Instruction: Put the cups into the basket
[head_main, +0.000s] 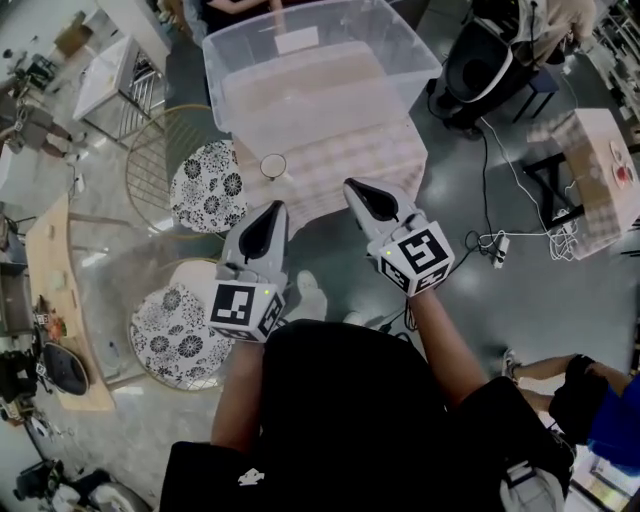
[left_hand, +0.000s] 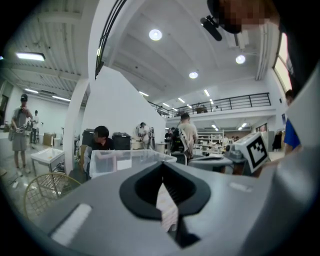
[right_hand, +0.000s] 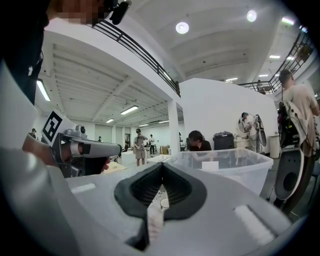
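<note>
A small white cup (head_main: 272, 165) stands on the pale cloth-covered table (head_main: 370, 160), just in front of a large clear plastic bin (head_main: 310, 70). My left gripper (head_main: 277, 207) is shut and holds nothing, a short way on the near side of the cup. My right gripper (head_main: 351, 185) is also shut and holds nothing, to the right of the cup above the table's near edge. In the right gripper view the cup (right_hand: 164, 202) shows through the gap below the shut jaws, with the bin (right_hand: 225, 162) behind. The left gripper view shows the bin (left_hand: 125, 159) ahead.
Two round stools with black-and-white flower seats (head_main: 210, 187) (head_main: 172, 335) stand left of the table, beside a gold wire chair frame (head_main: 160, 150). Cables (head_main: 500, 240) lie on the floor at right. A person sits behind the bin (left_hand: 101, 140). A wooden board (head_main: 55, 300) lies far left.
</note>
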